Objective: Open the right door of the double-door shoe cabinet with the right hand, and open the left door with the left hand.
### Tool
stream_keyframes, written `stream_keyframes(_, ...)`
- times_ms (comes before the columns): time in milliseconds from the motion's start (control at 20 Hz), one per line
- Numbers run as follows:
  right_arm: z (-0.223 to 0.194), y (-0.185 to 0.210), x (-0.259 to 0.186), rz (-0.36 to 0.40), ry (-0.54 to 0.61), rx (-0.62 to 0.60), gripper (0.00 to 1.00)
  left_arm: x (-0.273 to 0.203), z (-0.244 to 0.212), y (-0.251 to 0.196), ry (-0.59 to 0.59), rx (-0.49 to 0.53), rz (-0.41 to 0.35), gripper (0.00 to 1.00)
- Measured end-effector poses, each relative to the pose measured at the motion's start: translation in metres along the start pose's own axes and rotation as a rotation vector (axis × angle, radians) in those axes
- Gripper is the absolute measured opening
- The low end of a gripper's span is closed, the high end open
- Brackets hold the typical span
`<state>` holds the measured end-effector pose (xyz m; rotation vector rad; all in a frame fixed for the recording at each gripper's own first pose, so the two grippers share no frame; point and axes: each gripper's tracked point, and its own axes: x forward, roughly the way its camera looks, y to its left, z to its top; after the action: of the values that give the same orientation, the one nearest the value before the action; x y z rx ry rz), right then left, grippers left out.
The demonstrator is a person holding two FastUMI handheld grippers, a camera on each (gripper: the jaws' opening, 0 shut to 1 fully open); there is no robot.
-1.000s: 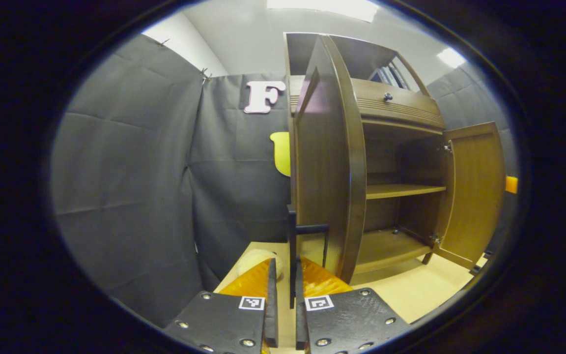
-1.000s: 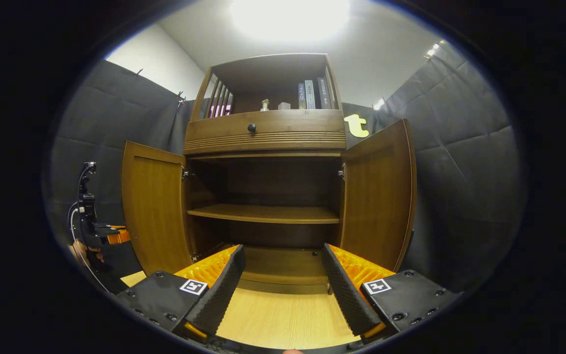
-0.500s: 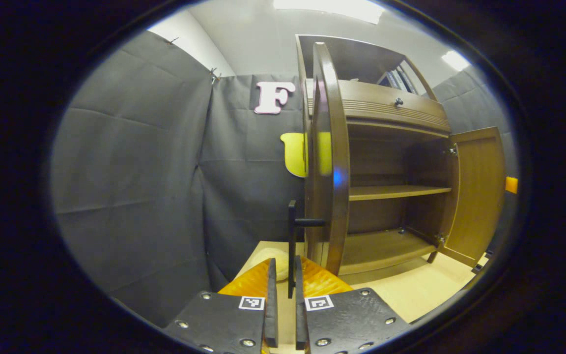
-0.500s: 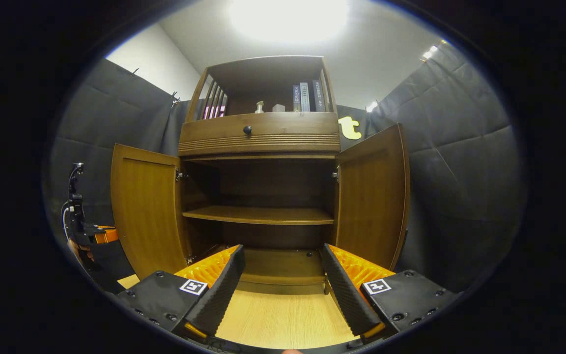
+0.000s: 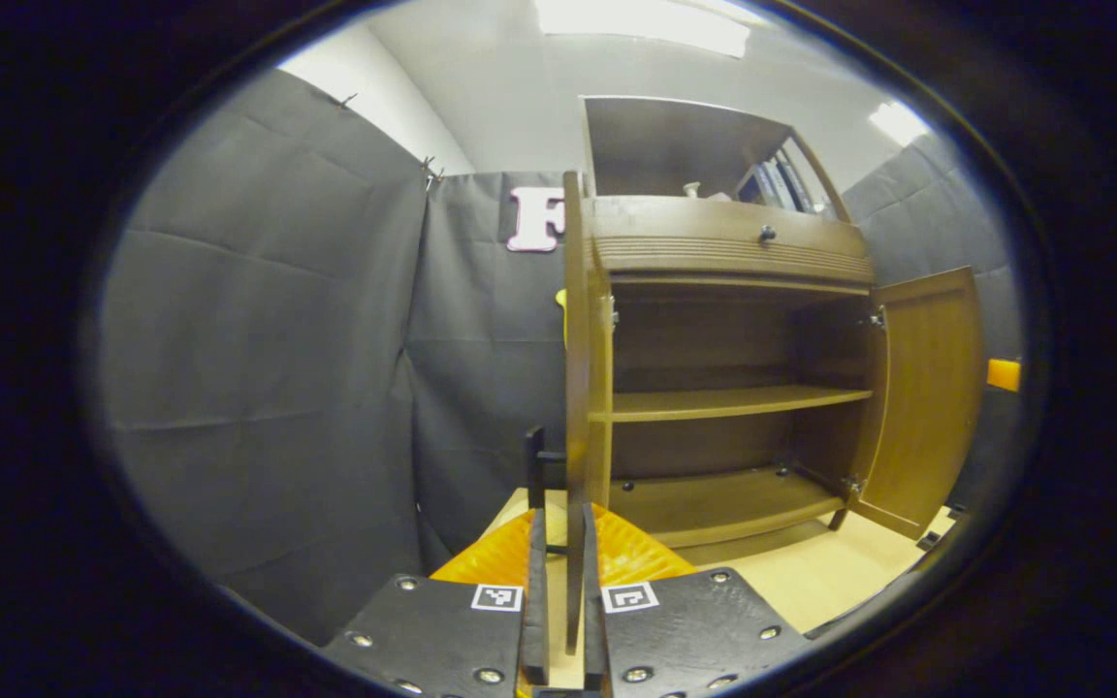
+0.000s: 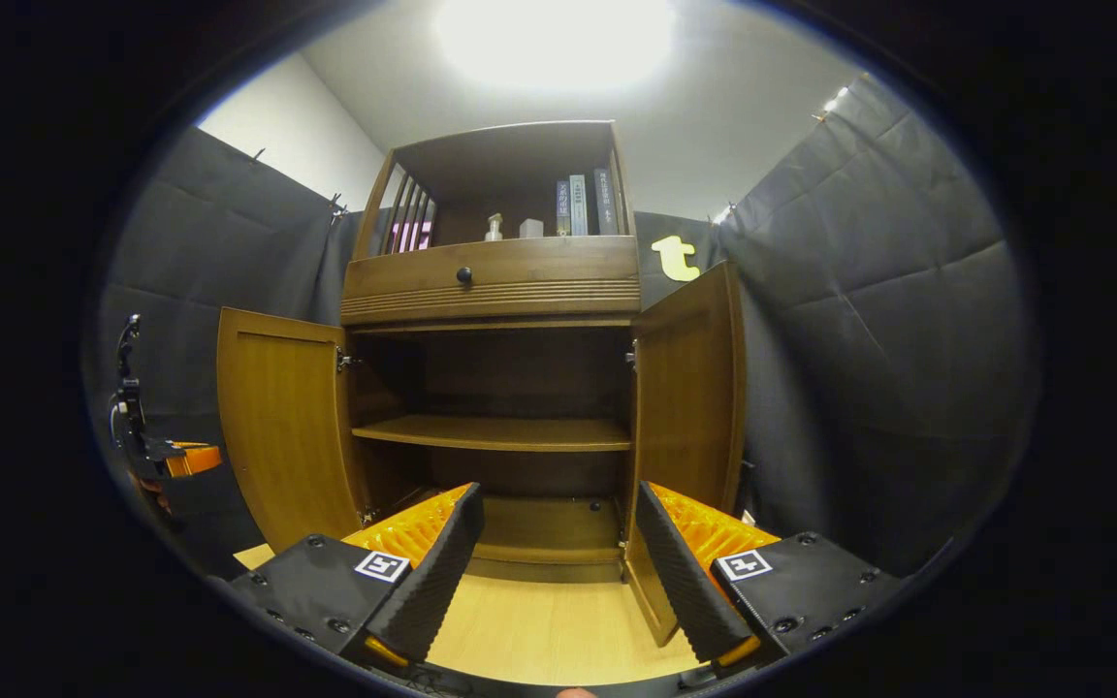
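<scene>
Left gripper view: my left gripper pinches the black bar handle of the brown wooden left door, edge-on straight ahead, swung wide. My right gripper gapes empty before the open right door.

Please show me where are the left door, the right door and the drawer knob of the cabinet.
left door (image 6: 282,427): right gripper view, on its inner panel.
right door (image 6: 689,388): right gripper view, on its inner panel.
drawer knob (image 6: 463,275): right gripper view, on the knob's face.
</scene>
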<state>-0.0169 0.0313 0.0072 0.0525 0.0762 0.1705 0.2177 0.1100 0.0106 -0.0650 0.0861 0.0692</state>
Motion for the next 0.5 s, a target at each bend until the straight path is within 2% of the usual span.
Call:
stream_keyframes(50,0.002,-0.007,-0.004,-0.007,-0.001,-0.01,1.0,-0.001,0.0,-0.003,-0.006,-0.004,-0.002,0.16)
stream_keyframes(100,0.004,-0.012,-0.008,-0.015,-0.005,-0.02,0.96,-0.003,0.003,-0.001,-0.015,-0.008,-0.003,0.16)
stream_keyframes(250,0.006,-0.025,-0.02,-0.029,-0.015,-0.017,0.96,-0.009,0.002,0.002,-0.042,-0.007,-0.01,0.18)
stream_keyframes(300,0.004,-0.029,-0.024,-0.035,-0.014,-0.015,0.99,-0.011,0.003,0.003,-0.048,-0.005,-0.011,0.18)
stream_keyframes(400,0.001,-0.039,-0.031,-0.048,-0.006,-0.015,0.99,-0.014,0.004,0.002,-0.061,-0.008,-0.011,0.17)
stream_keyframes(450,0.001,-0.043,-0.035,-0.052,-0.004,-0.012,0.96,-0.016,0.003,0.003,-0.067,-0.011,-0.009,0.17)
stream_keyframes(500,0.001,-0.047,-0.038,-0.058,-0.007,-0.009,0.99,-0.018,0.003,0.005,-0.07,-0.011,-0.007,0.17)
